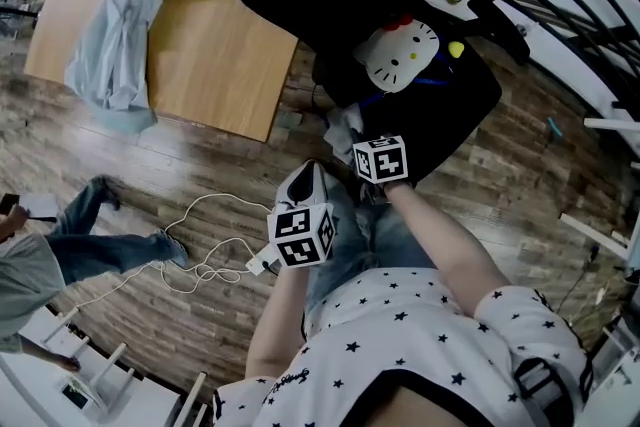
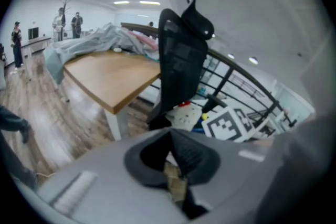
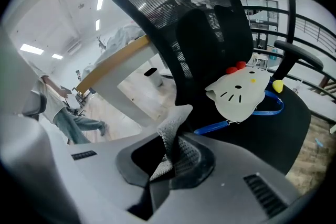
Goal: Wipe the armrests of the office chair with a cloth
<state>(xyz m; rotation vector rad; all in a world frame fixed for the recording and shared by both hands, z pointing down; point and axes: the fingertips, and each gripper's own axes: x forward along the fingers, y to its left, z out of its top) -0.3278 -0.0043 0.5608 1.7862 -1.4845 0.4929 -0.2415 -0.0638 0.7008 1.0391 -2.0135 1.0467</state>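
**Both claws before the office chair.** We see the right claw (image 3: 168,155) clenched on a pale knitted cloth (image 3: 176,123). The cloth stands up from the jaws in front of the lower edge of the black office chair (image 3: 210,34); we cannot tell whether cloth and chair touch. The armrest (image 3: 298,55) stands at the far side of the seat, well apart from the cloth. On the seat rests a white cat-face item (image 3: 239,94) with a blue strap (image 3: 262,110). The left claw (image 2: 170,136) is clenched on nothing and faces the chair. Beside the chair is the wooden table (image 2: 110,73), which carries a heap of clothing (image 2: 100,42).
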